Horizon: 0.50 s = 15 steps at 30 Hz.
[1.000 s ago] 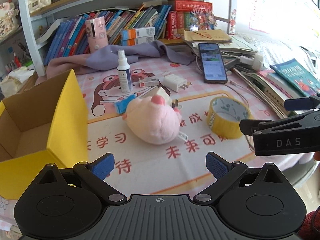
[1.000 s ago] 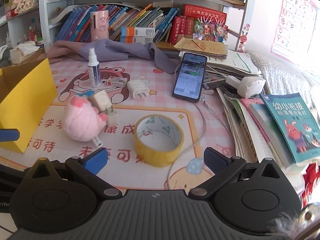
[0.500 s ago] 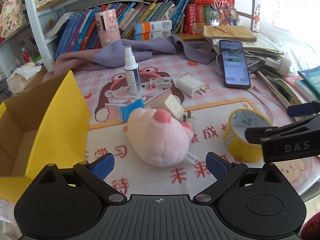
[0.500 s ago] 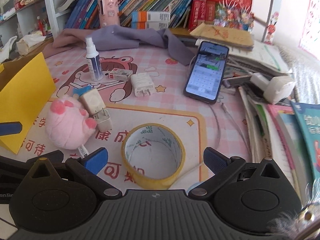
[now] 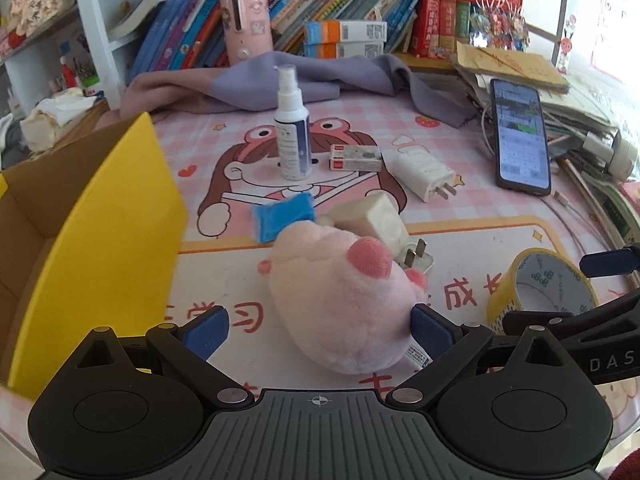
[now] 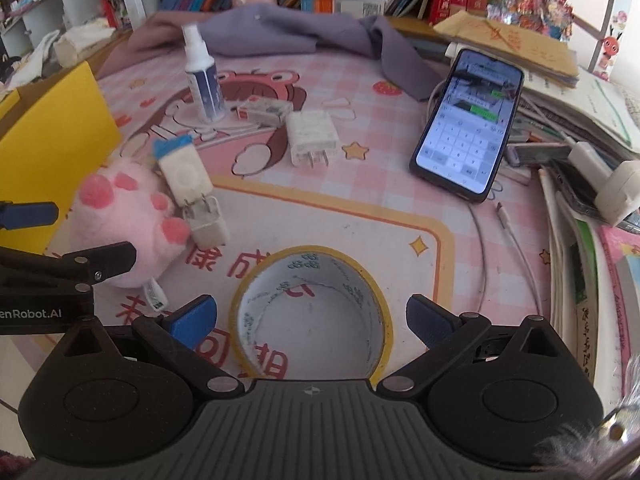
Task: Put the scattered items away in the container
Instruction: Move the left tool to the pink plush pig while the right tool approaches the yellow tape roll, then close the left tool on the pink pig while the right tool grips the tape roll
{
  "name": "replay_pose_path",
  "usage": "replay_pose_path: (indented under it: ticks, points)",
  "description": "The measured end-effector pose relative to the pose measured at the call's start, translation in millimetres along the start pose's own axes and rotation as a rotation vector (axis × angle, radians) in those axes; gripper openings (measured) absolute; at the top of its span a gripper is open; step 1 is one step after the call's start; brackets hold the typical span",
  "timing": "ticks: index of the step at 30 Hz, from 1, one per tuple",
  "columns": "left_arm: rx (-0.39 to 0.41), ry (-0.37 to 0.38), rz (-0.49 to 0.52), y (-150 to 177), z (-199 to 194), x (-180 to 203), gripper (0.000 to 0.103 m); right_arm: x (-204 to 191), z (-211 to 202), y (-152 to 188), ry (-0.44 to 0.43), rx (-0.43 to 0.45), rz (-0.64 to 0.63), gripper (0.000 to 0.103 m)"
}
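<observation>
I see a black smartphone (image 6: 467, 124) with its screen lit lying propped on stacked papers (image 6: 576, 96), a crumpled lilac cloth (image 5: 280, 84) behind, and rows of colourful books (image 5: 192, 28) on the shelf.

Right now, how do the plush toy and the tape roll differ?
The plush toy is pink, soft and solid; the tape roll is yellow, rigid and hollow. The toy lies nearer the yellow box; the roll lies farther right. Each sits on the mat between open jaws.

There were three white chargers (image 6: 313, 136), one pink plush toy (image 5: 340, 300), one tape roll (image 6: 312, 312), one spray bottle (image 5: 294, 136), one phone (image 6: 468, 124).
</observation>
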<state>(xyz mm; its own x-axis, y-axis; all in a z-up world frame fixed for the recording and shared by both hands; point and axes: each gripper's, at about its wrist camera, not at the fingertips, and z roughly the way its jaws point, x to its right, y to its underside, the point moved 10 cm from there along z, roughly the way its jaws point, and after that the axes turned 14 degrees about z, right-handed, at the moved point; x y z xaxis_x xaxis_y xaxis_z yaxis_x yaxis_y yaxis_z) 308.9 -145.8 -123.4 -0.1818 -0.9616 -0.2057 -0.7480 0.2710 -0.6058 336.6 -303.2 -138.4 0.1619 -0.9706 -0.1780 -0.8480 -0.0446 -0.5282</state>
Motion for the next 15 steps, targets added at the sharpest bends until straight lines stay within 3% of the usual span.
replay_pose_path:
  ticks: [4, 11, 15]
  points:
    - [-0.016, 0.011, -0.017, -6, 12, 3, 0.098, 5, 10, 1, 0.006, -0.033, -0.011, 0.100]
    - [-0.027, 0.023, -0.051, -10, 27, 4, 0.099, -1, 16, 6, -0.010, -0.058, -0.078, 0.087]
    - [-0.029, 0.055, -0.104, -7, 29, 5, 0.092, -3, 16, 8, -0.019, -0.061, -0.094, 0.083]
